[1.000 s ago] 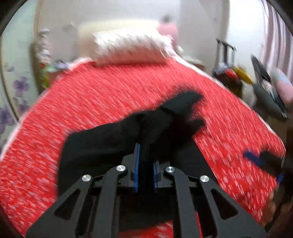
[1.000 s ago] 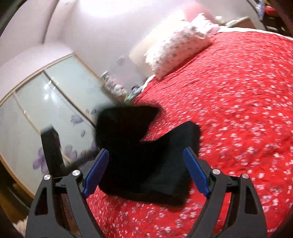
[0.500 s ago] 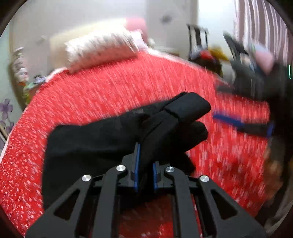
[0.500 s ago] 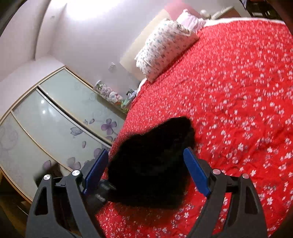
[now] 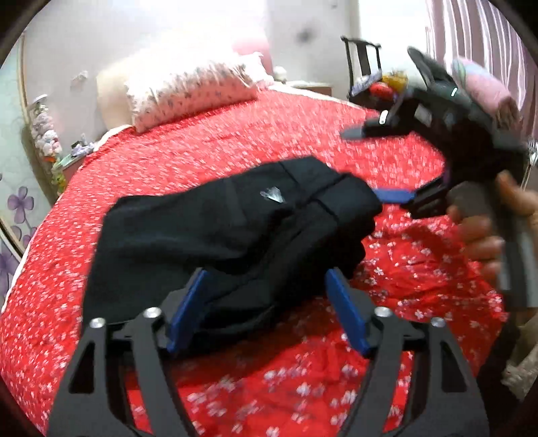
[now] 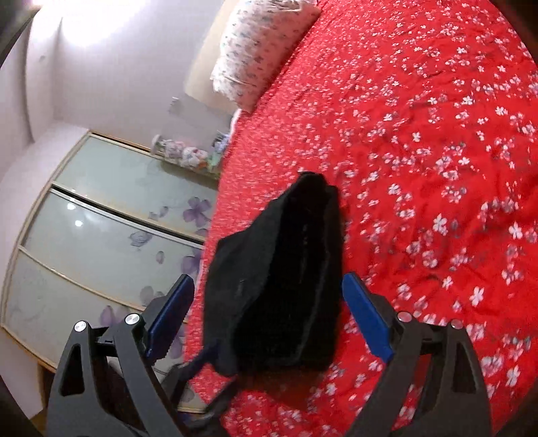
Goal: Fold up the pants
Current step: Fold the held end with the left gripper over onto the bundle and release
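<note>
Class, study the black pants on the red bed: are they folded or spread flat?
Folded. The black pants lie bunched in doubled layers on the red bedspread, with stacked edges showing, not laid out at full length.

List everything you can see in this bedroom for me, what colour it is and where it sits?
pants: one, black, folded in a bundle on the bedspread, between both pairs of open fingers
bedspread: one, red with small white flowers, covering the bed
pillow: one, white with a small print, at the head of the bed
wardrobe doors: pale glass panels with purple flowers, beside the bed
chair: one, dark, past the far corner of the bed
curtain: striped pinkish, far right in the left view
left gripper: black, blue pads, jaws opening around the pants, not pressing
right gripper: black, blue pads, jaws opening, pants between them
hand: one, holding the right gripper's handle
</note>
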### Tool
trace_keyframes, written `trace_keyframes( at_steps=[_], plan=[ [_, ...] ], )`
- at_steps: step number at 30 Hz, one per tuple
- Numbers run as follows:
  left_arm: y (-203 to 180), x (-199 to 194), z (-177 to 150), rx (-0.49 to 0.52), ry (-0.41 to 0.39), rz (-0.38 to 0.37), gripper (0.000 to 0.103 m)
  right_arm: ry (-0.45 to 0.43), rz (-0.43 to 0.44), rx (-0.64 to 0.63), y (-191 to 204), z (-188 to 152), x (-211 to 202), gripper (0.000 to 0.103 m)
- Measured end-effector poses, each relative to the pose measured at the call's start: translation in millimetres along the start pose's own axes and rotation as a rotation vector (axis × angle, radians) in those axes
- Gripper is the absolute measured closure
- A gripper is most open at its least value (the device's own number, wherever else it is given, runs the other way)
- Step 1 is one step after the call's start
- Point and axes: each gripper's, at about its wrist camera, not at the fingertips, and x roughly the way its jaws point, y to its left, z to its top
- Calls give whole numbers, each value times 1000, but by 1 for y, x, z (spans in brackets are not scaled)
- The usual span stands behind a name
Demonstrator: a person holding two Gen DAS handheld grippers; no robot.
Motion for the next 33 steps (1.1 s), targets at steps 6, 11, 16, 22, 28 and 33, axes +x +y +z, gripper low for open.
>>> trace_keyframes(
  at_steps=[6,11,16,22,28,33],
  plan=[
    [56,2,12,-121,11,195,10,40,-56,-24,2,7,34,11],
    [75,17,9,-139,69,296,10,104,-107,-64,3,2,59,25],
    [78,26,-5,-189,115,304,10,68,-217,-264,25,-11,59,66],
    [91,31,-13,-266,77,275,9,-140,-206,-510,67,-12,42,88],
    [86,39,-16,-219,77,275,5,-63,-332,-439,38,-1,61,91],
    [94,31,-14,-242,76,247,5,-95,-399,-459,53,-3,41,80]
  ],
)
